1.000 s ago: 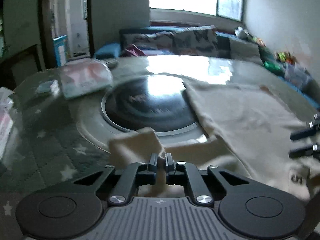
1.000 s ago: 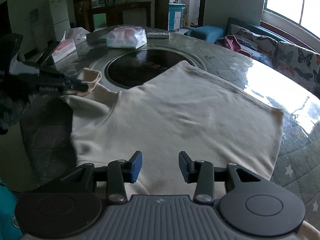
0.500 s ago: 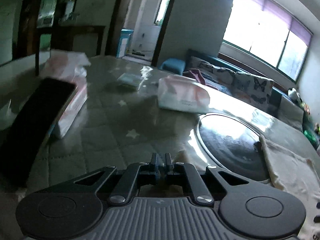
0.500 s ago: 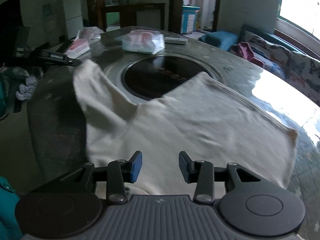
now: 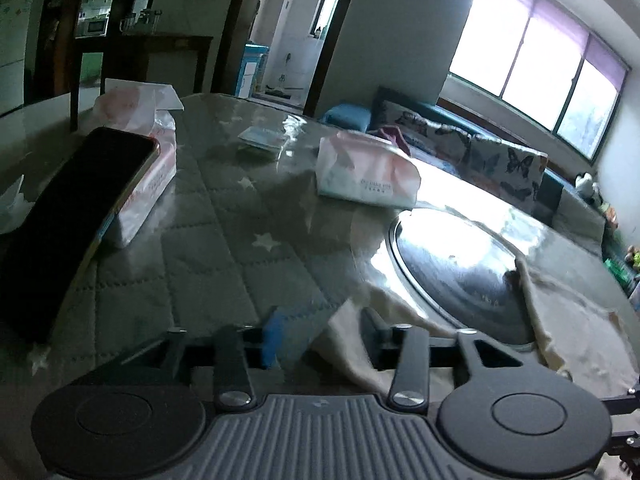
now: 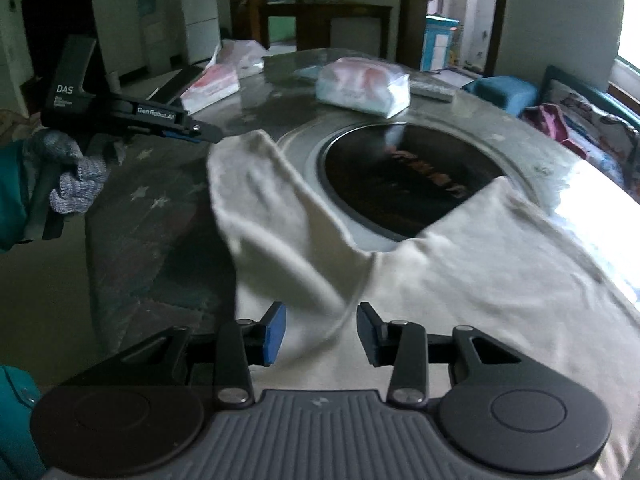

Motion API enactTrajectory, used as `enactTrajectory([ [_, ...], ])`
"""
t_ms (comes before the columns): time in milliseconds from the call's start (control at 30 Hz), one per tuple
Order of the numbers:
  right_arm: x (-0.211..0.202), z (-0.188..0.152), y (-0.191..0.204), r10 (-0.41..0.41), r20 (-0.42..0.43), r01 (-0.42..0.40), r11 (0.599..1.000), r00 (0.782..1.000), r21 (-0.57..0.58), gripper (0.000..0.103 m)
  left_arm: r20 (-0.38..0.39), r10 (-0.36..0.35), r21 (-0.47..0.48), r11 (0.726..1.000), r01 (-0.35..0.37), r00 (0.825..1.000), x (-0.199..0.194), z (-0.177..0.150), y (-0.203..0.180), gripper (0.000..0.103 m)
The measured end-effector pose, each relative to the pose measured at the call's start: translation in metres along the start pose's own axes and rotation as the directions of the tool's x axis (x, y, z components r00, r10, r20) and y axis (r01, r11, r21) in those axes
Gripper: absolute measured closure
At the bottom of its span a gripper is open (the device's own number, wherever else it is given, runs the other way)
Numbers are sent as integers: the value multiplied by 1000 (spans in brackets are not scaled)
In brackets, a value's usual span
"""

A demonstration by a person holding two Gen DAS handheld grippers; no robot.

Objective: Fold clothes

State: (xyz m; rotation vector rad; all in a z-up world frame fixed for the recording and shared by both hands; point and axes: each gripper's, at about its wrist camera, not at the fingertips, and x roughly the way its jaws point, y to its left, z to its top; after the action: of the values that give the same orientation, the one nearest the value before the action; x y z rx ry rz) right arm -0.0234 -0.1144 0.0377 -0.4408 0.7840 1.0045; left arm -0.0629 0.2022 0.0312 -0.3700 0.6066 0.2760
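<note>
Left gripper (image 5: 320,338) had its fingers apart, sleeve end (image 5: 352,344) loose between them, nothing clamped. Right gripper (image 6: 321,334) was also spread, hovering over the cream shirt (image 6: 480,272). Shirt lay flat on the round table (image 5: 224,248), one sleeve stretched out beside the dark glass centre disc (image 6: 408,184). Table top was a quilted grey star-print cover under glossy glass. Tissue pack (image 5: 366,174) sat beyond the disc; a black phone (image 5: 68,216) leaned on another tissue pack at the left. Room: butterfly-print sofa (image 5: 492,156) under a bright window (image 5: 532,60), open doorway behind.
</note>
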Motion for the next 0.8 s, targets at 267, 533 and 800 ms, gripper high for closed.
enactTrajectory([
  [267,13,0,14,41,-12,-41,999,999,-22,63,-7,19,41,999,-19,1000,12,-7,-9,94],
  [533,2,11,2,2,39,-2,1000,999,4,64,52,28,13,999,-29,998,6,7,-3,98],
  [800,30,19,-19,-33,19,32,999,999,40,63,19,41,0,999,-41,999,10,2,0,98],
])
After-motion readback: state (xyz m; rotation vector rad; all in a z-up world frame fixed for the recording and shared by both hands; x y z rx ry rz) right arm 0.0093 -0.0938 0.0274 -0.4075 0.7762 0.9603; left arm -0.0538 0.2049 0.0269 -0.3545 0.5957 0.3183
